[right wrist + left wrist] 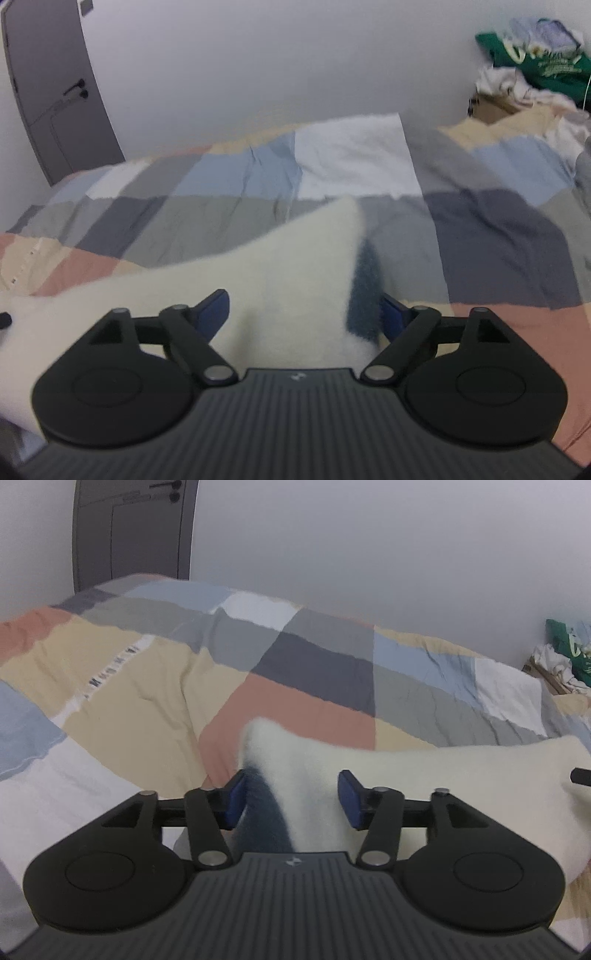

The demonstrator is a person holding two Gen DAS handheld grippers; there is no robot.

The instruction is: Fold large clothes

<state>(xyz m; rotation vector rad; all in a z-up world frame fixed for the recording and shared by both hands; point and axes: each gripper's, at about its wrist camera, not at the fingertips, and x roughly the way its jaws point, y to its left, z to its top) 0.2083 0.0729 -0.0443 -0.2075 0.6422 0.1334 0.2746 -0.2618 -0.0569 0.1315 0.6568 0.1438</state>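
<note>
A white fleece garment (388, 775) with a dark blue panel stretches sideways above the bed (147, 672), between both tools. Left hand-held gripper (291, 799) and right hand-held gripper (303, 314) stand wide, corners between unpressed pads.

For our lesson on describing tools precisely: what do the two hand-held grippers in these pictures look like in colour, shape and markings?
Both look alike. The left hand-held gripper and right hand-held gripper each have a dark grey ribbed body with a small pale emblem at its front edge, two rounded black lobes with a circular outline on each, black linkage bars with silver pivot pins, and blue finger pads. No cables, sleeves or hands show.
</note>
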